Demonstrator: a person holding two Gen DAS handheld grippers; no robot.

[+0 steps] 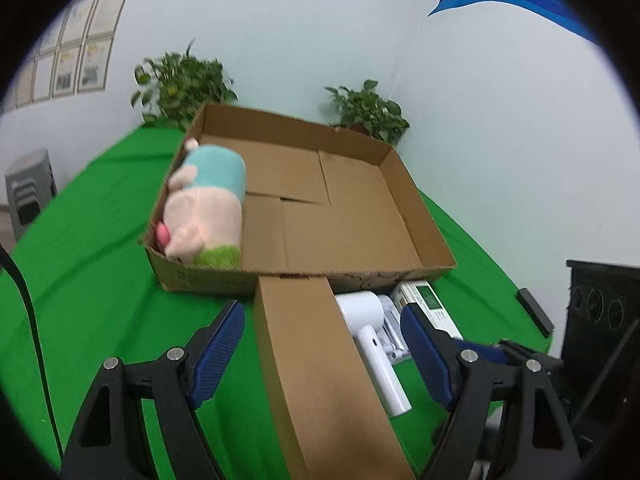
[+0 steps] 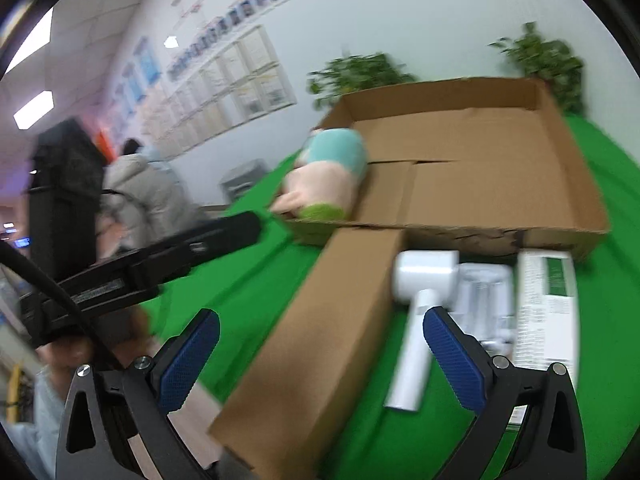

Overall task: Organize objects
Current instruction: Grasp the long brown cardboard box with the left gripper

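Note:
An open cardboard box (image 1: 400, 184) (image 2: 568, 152) lies on the green table, its front flap (image 1: 316, 360) (image 2: 320, 328) folded out toward me. A pink and teal plush toy (image 1: 208, 208) (image 2: 328, 176) rests in the box's left end. In front of the box lie a white hair dryer (image 1: 372, 332) (image 2: 420, 292), a clear white item (image 2: 484, 296) and a white and green carton (image 1: 428, 304) (image 2: 548, 300). My left gripper (image 1: 324, 344) stands open over the flap, holding nothing. My right gripper (image 2: 320, 344) is open too, above the flap and the dryer's handle.
Two potted plants (image 1: 184, 84) (image 1: 368, 108) stand behind the box against the wall. A black speaker (image 1: 600, 312) sits at the right. A person in a light jacket (image 2: 140, 192) is at the left beyond the table. The left gripper's arm (image 2: 160, 256) crosses the right wrist view.

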